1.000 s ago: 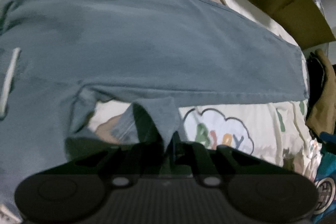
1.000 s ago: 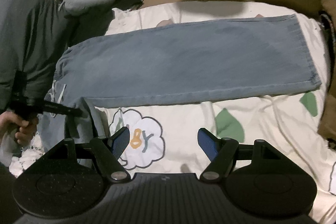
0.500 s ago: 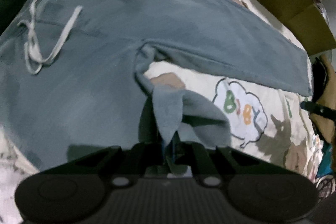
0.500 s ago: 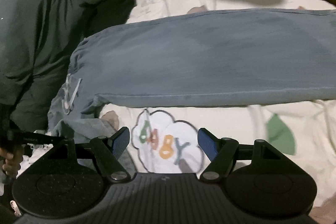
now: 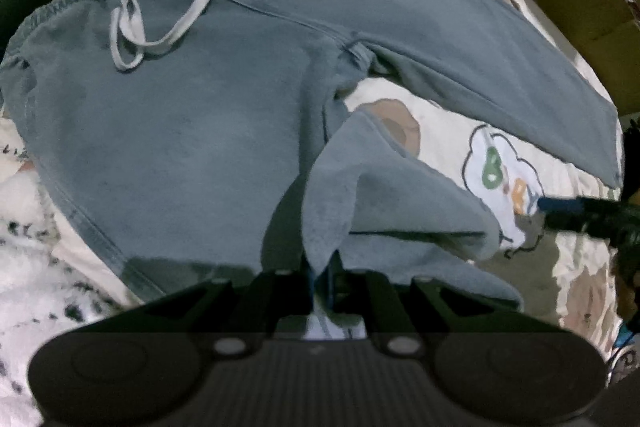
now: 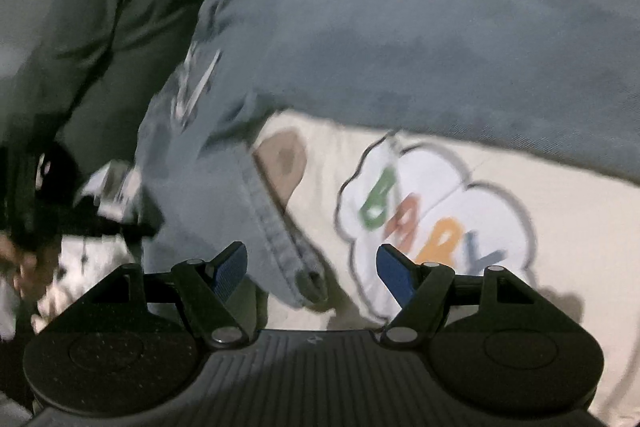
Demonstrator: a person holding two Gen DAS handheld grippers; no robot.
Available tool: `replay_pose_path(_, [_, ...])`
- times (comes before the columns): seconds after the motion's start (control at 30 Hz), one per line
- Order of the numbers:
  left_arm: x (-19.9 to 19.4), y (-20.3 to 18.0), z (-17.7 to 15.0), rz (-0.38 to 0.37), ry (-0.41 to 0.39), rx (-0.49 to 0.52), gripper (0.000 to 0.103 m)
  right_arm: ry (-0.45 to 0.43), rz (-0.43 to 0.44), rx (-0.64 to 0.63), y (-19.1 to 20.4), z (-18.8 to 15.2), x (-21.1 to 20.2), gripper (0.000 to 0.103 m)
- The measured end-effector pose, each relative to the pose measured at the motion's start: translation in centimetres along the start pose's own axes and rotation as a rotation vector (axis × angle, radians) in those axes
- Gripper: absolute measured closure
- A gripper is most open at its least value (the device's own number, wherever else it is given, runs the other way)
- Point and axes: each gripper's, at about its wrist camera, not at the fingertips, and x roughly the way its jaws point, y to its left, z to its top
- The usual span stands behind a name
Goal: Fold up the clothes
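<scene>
We see blue-grey drawstring trousers [image 5: 224,115] spread across cream cartoon-print bedsheet [image 5: 448,131]. Our left gripper [image 5: 320,287] clenched on folded-back trouser leg cuff. Our right gripper [image 6: 312,269] released, jaws wide, hem lying between them, pads not pressing. White drawstring [image 5: 136,23] loose near waistband.

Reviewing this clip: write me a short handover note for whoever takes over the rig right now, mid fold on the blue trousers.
Left gripper: shut on the near leg's hem, lifted off the bedsheet.
Right gripper: open, holding nothing, poised over the same leg's hem edge.
Blue trousers: waistband and drawstring flat, far leg stretched flat across the sheet.
Done: no fold finished.
Left: probably lay the near leg over the far one, then fold the length.
</scene>
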Motion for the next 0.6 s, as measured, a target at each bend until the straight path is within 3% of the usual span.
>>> replay_pose_path(0.2, [0.1,0.7,0.6,0.006,-0.009,-0.010,0.097,0.090,0.047,-0.067,1.0,-1.3,3.1,0.026])
replay_pose_path(0.43, [-0.1,1.0,1.3,0.008,-0.034,-0.024,0.097,0.123,0.100,-0.067,0.8,-1.5,6.2,0.028])
replay_pose_path(0.5, [-0.3,0.9,1.6,-0.017,-0.051,-0.037,0.097,0.142,0.138,-0.084,1.2,-1.7,6.9,0.049])
replay_pose_path(0.53, [-0.5,0.8,1.7,-0.022,-0.059,-0.038,0.097,0.153,0.134,-0.102,1.5,-1.7,7.1,0.071])
replay_pose_path(0.6, [-0.9,0.4,2.0,-0.042,-0.078,-0.035,0.097,0.160,0.139,-0.123,2.0,-1.8,7.0,0.076])
